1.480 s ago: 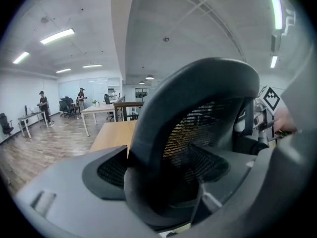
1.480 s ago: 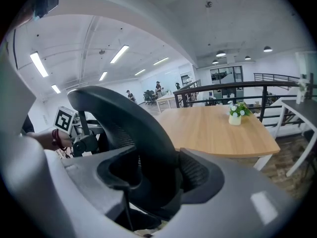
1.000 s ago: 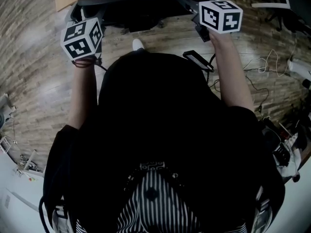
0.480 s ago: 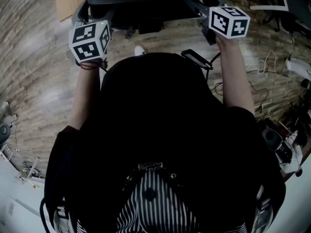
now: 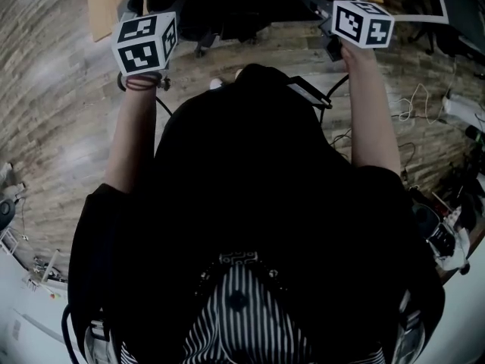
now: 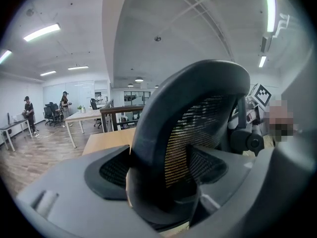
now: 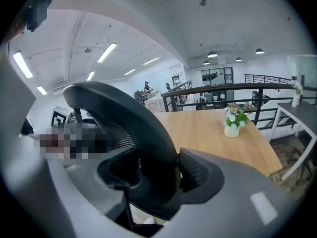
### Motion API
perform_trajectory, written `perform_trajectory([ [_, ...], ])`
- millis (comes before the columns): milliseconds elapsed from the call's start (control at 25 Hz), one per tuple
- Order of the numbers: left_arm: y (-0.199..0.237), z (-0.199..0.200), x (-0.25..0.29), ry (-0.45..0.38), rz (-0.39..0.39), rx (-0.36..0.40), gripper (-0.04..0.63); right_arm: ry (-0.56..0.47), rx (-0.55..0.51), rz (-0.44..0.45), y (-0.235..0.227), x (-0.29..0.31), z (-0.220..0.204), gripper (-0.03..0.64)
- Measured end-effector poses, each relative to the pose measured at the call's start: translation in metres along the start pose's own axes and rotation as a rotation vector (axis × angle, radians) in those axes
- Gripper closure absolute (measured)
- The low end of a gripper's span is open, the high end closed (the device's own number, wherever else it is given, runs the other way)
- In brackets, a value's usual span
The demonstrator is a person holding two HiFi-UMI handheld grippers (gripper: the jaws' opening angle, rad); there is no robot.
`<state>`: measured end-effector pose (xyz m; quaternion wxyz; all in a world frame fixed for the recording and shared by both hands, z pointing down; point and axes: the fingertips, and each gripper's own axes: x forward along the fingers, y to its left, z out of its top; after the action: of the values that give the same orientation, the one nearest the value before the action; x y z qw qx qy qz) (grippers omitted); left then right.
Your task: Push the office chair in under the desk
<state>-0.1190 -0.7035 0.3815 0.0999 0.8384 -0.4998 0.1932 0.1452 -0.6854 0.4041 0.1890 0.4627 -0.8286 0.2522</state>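
The black mesh office chair (image 5: 227, 6) stands at the top of the head view, its seat partly under the wooden desk (image 5: 102, 2). My left gripper (image 6: 158, 170) has the left edge of the backrest (image 6: 198, 98) between its jaws, which have just been closing; the pads press on the frame. My right gripper (image 7: 153, 175) is shut on the backrest's right edge (image 7: 124, 113). In the head view only the marker cubes of the left gripper (image 5: 144, 42) and the right gripper (image 5: 362, 23) show above the person's arms.
A small potted plant (image 7: 232, 125) stands on the desk top (image 7: 218, 133). Cables (image 5: 409, 105) and gear lie on the wooden floor at the right. Other desks, chairs and two people (image 6: 27, 113) are far off at the left.
Both grippers and the chair have moved toward the desk, up in the head view. The chair's seat and arms sit further under the desk top than before.
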Motion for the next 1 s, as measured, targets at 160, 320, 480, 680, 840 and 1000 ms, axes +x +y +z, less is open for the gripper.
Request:
perform_trajectory([
  [160, 0.005, 0.01, 0.022, 0.004, 0.023, -0.005, 0.232, 0.001, -0.004, 0.007, -0.016, 0.012, 0.011, 0.357],
  [320, 0.005, 0.011, 0.031, 0.025, 0.034, -0.02, 0.234, 0.031, -0.012, -0.003, -0.026, 0.019, 0.016, 0.359],
  [480, 0.003, 0.011, 0.034, 0.03, 0.045, -0.02, 0.238, 0.03, -0.008, 0.002, -0.032, 0.02, 0.019, 0.359],
  [680, -0.001, 0.01, 0.034, 0.025, 0.052, -0.019, 0.238, 0.017, -0.007, 0.007, -0.034, 0.018, 0.016, 0.359],
  [840, 0.004, 0.013, 0.036, 0.028, 0.045, -0.028, 0.235, 0.021, 0.005, 0.005, -0.035, 0.021, 0.019, 0.359],
  [1000, 0.002, 0.012, 0.029, 0.045, 0.05, -0.09, 0.23, 0.022, 0.018, -0.01, -0.032, 0.016, 0.018, 0.354],
])
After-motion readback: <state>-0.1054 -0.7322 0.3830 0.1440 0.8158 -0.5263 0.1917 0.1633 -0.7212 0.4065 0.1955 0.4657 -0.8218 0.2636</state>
